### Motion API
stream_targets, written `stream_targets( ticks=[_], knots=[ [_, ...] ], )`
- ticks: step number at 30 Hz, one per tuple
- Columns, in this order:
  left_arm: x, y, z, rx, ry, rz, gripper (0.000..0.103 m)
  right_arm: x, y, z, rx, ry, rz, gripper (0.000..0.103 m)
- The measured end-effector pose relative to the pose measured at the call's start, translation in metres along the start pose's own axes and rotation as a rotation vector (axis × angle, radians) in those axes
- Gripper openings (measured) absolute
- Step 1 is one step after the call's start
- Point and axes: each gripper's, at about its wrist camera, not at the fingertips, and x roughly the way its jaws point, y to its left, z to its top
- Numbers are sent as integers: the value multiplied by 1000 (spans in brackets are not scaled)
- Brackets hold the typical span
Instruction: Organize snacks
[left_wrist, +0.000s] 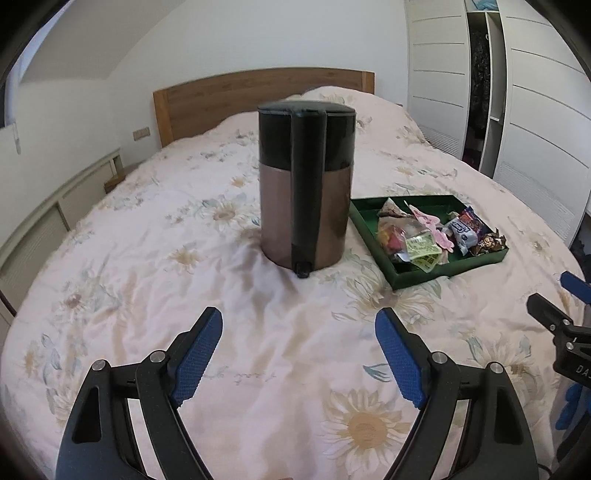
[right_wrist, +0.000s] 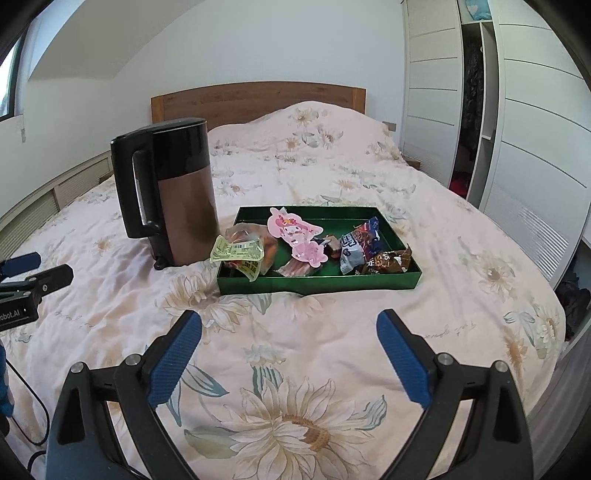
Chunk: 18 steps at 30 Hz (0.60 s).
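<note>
The snacks (right_wrist: 317, 243) lie heaped in a green tray (right_wrist: 317, 286) on the bed (right_wrist: 295, 350), just right of a brown kettle (right_wrist: 184, 199). The left gripper (left_wrist: 299, 354) and the right gripper (right_wrist: 290, 354) hover over the quilt, both with jaws spread and holding nothing.

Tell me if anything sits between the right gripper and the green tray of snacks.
Nothing visible: only bare floral bedspread lies between the open right gripper and the green rectangular tray. The brown-and-black kettle stands beside the tray.
</note>
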Motion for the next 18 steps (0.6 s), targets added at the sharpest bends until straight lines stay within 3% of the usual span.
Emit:
stream_targets(
  ticks=[18],
  knots=[
    [-8, 24, -7, -27, 14, 43, 83, -8, -4, -6, 20, -14, -3, 103]
  ],
)
